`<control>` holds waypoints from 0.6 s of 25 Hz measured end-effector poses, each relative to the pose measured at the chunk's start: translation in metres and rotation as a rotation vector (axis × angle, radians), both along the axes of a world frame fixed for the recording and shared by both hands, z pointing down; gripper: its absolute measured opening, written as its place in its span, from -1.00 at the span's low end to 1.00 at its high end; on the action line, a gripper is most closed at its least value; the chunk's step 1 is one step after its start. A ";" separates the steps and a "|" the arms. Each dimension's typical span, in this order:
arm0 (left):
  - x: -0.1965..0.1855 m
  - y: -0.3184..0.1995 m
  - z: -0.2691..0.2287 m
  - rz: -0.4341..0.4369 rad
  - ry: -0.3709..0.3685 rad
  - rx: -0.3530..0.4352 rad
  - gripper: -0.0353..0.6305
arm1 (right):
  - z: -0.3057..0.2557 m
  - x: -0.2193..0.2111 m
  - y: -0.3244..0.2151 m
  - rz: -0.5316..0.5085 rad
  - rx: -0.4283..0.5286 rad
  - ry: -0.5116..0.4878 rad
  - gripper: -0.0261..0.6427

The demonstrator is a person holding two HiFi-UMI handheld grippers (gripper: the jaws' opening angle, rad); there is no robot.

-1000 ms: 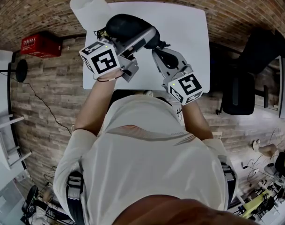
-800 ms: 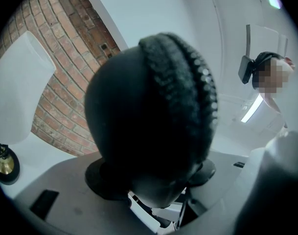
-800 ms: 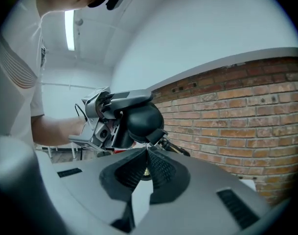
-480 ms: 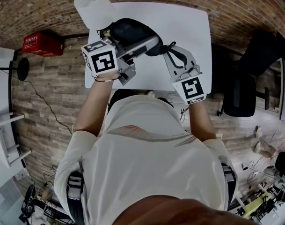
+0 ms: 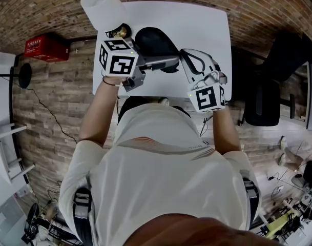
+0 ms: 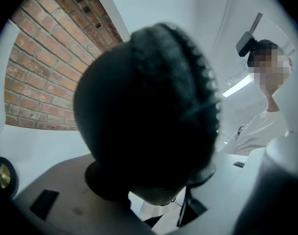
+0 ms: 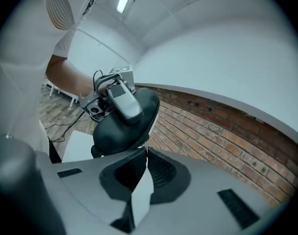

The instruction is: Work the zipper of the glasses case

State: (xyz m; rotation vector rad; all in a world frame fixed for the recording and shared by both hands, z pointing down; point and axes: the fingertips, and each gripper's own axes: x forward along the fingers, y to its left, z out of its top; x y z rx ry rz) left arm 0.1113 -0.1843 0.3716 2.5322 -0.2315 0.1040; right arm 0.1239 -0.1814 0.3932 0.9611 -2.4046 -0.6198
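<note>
White table (image 5: 207,29) by a brick wall (image 5: 258,4). Head view: case (image 5: 153,42) is aloft near the table's left edge. Left gripper view: left gripper (image 6: 156,199) clamps it wide. Right gripper view: right gripper (image 7: 145,148), jaws together, meets the case's end, with the long axis leading away.

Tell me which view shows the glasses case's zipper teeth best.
Left gripper view: the glasses case fills the frame and the zipper teeth run clearly along its edge. Head view shows only a dark oval, no teeth. Right gripper view shows its smooth side; no teeth discernible.
</note>
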 end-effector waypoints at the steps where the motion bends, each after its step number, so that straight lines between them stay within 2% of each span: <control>1: 0.002 0.003 0.003 0.019 -0.025 0.009 -0.02 | 0.000 0.000 0.001 -0.006 0.004 0.008 -0.74; 11: 0.008 0.044 0.054 0.218 -0.401 0.146 -0.02 | -0.020 -0.016 0.007 -0.090 0.104 0.061 -0.75; 15: 0.009 0.049 0.072 0.239 -0.485 0.171 -0.02 | -0.028 -0.017 0.009 -0.106 0.157 0.116 -0.74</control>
